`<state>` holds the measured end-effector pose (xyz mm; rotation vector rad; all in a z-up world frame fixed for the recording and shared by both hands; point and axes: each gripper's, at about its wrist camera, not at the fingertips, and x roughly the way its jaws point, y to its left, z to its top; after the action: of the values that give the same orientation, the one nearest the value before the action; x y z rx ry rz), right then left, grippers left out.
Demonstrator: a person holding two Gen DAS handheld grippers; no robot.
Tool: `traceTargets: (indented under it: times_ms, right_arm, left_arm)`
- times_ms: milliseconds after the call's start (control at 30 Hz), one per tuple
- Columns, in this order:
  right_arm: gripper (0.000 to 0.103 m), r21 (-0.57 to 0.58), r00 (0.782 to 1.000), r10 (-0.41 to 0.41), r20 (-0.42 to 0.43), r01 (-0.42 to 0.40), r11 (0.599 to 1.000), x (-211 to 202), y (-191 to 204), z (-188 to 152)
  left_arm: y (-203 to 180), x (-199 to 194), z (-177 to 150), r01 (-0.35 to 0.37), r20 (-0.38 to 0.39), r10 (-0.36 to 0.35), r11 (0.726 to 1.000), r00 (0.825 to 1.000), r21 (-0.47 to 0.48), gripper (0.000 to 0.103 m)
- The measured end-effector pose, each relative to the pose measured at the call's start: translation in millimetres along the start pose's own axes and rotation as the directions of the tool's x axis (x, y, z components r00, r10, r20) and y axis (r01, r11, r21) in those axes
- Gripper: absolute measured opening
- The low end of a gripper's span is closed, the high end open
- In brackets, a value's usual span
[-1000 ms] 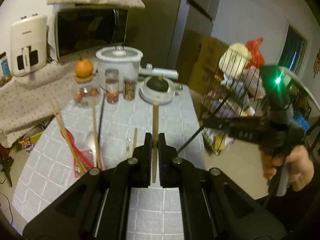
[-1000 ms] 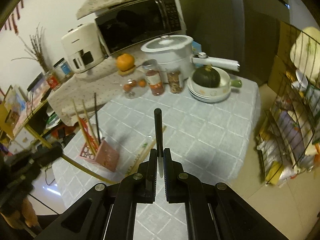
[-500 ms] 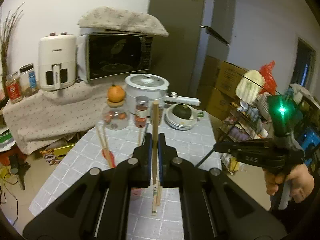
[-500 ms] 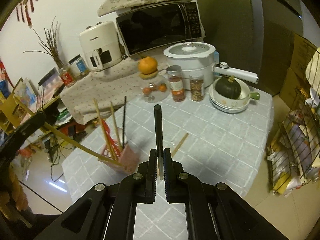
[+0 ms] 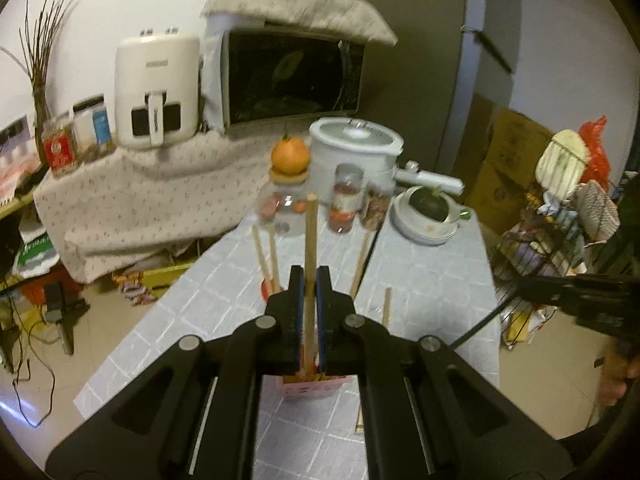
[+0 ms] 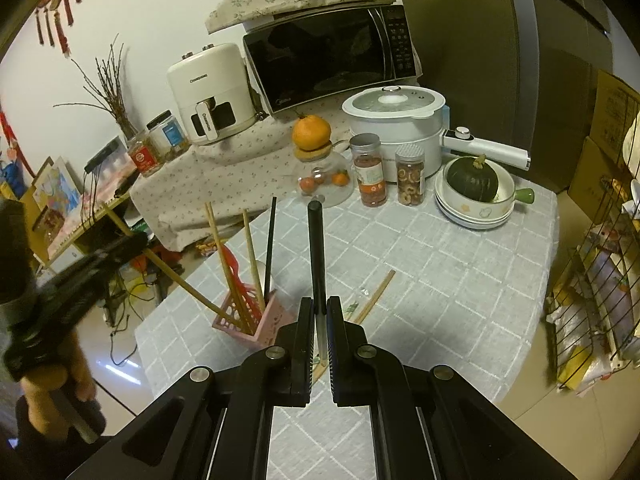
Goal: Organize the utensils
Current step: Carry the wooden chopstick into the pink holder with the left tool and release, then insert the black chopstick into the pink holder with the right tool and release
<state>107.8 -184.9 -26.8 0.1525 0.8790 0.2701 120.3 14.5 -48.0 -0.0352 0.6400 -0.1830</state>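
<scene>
My left gripper [image 5: 308,280] is shut on a wooden chopstick [image 5: 310,248], held upright with its lower end at the pink utensil holder [image 5: 314,386]. In the right wrist view the same chopstick [image 6: 176,276] slants into the pink holder [image 6: 256,322], which holds several wooden chopsticks, a black one and a red utensil. My right gripper [image 6: 319,312] is shut on a black chopstick [image 6: 316,248], held up right of the holder. A loose wooden chopstick [image 6: 376,294] lies on the grey checked tablecloth [image 6: 440,280].
Behind stand a glass jar with an orange [image 6: 311,132] on top, two spice jars [image 6: 370,170], a white cooker [image 6: 396,124] and a bowl with a green squash [image 6: 472,180]. A microwave [image 6: 328,56] and air fryer [image 6: 208,92] sit further back. A wire rack [image 6: 592,280] stands right.
The left gripper has swung over the pink holder and brought its wooden chopstick's lower end to it. The right gripper has drawn back and up slightly, still holding the black chopstick.
</scene>
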Motion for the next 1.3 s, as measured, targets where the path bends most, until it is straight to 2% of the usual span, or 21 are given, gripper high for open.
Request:
traceTargets:
  times_ms: [300,400,433,500,667,767,867,1067,1300]
  right_arm:
    - [0.006,0.0,1.0,0.007,-0.004,-0.007,1.0,1,2,0]
    - [0.006,-0.005,1.0,0.013,-0.002,-0.013,1.0,2,6,0]
    - [0.006,-0.008,1.0,0.019,0.0,-0.019,1.0,1,8,1]
    - [0.006,-0.014,1.0,0.028,0.004,-0.028,1.0,1,11,1]
    - [0.006,-0.023,0.998,0.062,0.029,-0.062,0.998,-4,22,7]
    - [0.006,-0.02,0.995,0.086,0.048,-0.086,0.996,-7,30,12]
    - [0.006,-0.021,0.992,0.109,0.068,-0.108,0.994,-7,40,18]
    - [0.006,-0.042,0.987,0.132,0.086,-0.129,0.991,4,65,27]
    - [0.006,-0.067,0.984,0.13,0.121,-0.123,0.99,19,88,38]
  left_arm:
    - [11,36,-8,0.0,-0.116,-0.008,0.998,0.993,-0.067,0.006]
    - [13,43,-10,0.004,-0.132,-0.016,0.996,0.991,-0.088,0.008]
    - [14,45,-9,0.004,-0.132,-0.016,0.996,0.991,-0.091,0.011]
    - [15,45,-8,0.008,-0.132,-0.022,0.995,0.991,-0.104,0.029]
    - [20,34,-4,0.015,-0.117,-0.03,0.991,0.993,-0.13,0.045]
    - [24,24,-4,-0.014,-0.113,-0.001,0.991,0.994,-0.129,0.057]
    - [29,16,-6,-0.045,-0.127,0.03,0.992,0.992,-0.116,0.058]
    - [47,9,-17,-0.059,-0.176,0.036,0.99,0.984,-0.127,0.064]
    - [68,7,-28,-0.072,-0.224,0.035,0.985,0.974,-0.159,0.065]
